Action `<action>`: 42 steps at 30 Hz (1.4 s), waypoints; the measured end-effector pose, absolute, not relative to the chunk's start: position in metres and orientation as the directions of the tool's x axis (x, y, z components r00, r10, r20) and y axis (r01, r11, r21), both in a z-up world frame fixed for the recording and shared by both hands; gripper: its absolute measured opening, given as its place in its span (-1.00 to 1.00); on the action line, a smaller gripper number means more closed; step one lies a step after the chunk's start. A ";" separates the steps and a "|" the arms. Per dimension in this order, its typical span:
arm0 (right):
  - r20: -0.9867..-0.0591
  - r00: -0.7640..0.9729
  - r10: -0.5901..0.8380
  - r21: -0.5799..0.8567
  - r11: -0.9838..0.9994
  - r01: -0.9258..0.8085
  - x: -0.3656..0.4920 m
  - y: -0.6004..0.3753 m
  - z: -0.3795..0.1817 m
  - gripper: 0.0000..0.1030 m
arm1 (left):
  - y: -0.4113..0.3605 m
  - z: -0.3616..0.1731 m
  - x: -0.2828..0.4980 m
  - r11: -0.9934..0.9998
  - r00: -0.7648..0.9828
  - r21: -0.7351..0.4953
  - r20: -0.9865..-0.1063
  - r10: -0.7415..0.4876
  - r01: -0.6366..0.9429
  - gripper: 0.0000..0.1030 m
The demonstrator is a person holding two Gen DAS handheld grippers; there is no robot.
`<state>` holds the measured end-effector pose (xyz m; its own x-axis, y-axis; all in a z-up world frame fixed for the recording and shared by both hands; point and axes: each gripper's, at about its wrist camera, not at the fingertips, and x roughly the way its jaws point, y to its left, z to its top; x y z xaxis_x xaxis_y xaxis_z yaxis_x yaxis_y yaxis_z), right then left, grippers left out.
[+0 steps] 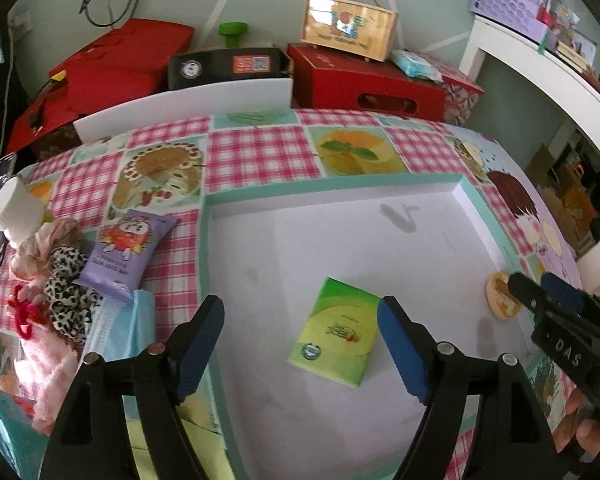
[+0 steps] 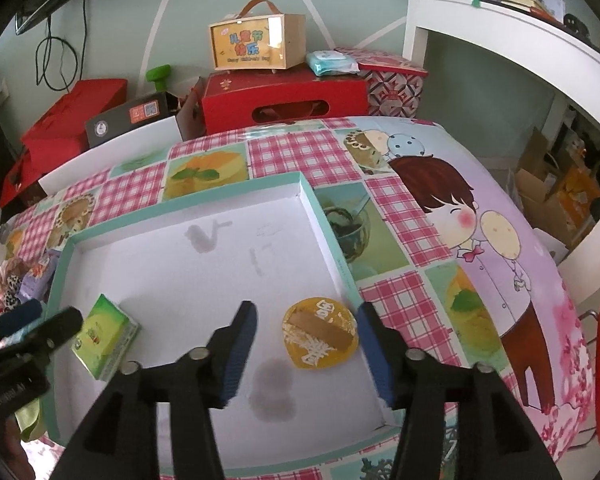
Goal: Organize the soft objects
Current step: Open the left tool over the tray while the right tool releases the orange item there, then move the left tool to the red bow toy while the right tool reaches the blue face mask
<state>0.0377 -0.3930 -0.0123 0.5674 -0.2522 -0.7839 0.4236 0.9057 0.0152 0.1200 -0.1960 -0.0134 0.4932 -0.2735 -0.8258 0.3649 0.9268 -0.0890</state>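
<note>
Both our grippers stand apart, empty, over the white tray (image 1: 466, 200): the left gripper (image 1: 302, 344) above the green tissue pack (image 1: 334, 332), the right gripper (image 2: 306, 344) above the round yellow pack (image 2: 320, 334). Only our left view shows the soft pile (image 1: 60, 280) far left.

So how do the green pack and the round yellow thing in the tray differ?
The green pack is a rectangular block; the yellow disc is round and flatter. The pack lies toward the tray's left side, the disc against its right wall. The pack shows a green swirl print, the disc a brown band with white characters. Both lie flat in the tray, each between open fingers, untouched.
</note>
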 end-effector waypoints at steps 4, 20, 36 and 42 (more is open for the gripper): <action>-0.790 0.553 -0.265 -0.014 0.909 0.416 0.041 -0.389 -0.015 0.76 | -0.187 -0.013 0.125 0.944 0.519 -0.083 -0.818 -0.248 0.320 0.87; -0.769 0.569 -0.292 0.003 0.888 0.460 0.040 -0.390 -0.014 1.00 | -0.178 -0.008 0.123 0.945 0.584 -0.102 -0.764 -0.275 0.312 0.96; -0.768 0.590 -0.252 0.030 0.905 0.425 0.045 -0.375 -0.013 1.00 | -0.164 0.001 0.125 0.932 0.602 -0.173 -0.723 -0.340 0.319 0.96; -0.720 0.670 -0.179 0.107 0.925 0.363 0.051 -0.358 -0.003 1.00 | -0.145 0.019 0.127 0.946 0.666 -0.132 -0.682 -0.303 0.295 0.96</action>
